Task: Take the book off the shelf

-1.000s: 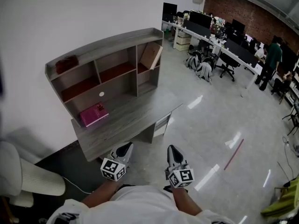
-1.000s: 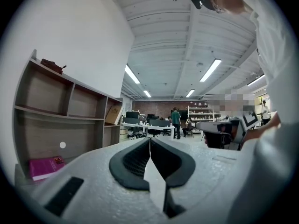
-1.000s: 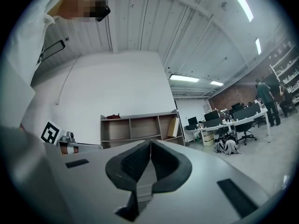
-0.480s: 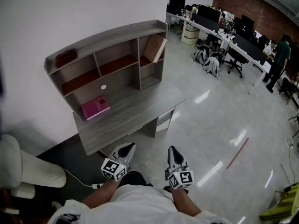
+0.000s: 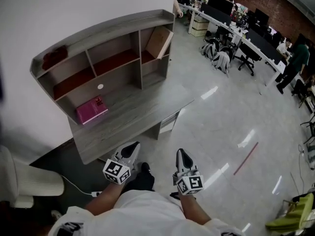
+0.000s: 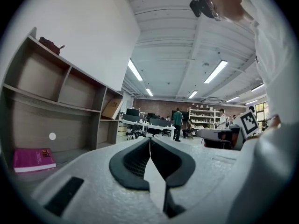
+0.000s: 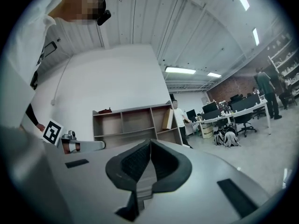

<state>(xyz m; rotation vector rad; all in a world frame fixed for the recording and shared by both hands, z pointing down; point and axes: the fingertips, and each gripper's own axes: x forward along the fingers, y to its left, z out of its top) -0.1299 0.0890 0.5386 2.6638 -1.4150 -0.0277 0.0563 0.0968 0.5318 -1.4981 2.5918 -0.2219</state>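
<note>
No writing could be read anywhere. A dark mark on the cover of the pink book was too small to make out, and only black-and-white square patterns were carried by the marker cubes. The brown book was seen leaning tilted in the upper right compartment of the shelf unit. The pink book was laid flat on the desk top, below the left compartments. Both books were caught by the head view and the left gripper view. In the right gripper view only the brown one was shown, with a person in white standing just beside the unit. The left gripper and right gripper were held well apart from the shelf unit. The jaws of each were pressed together with nothing between them.
</note>
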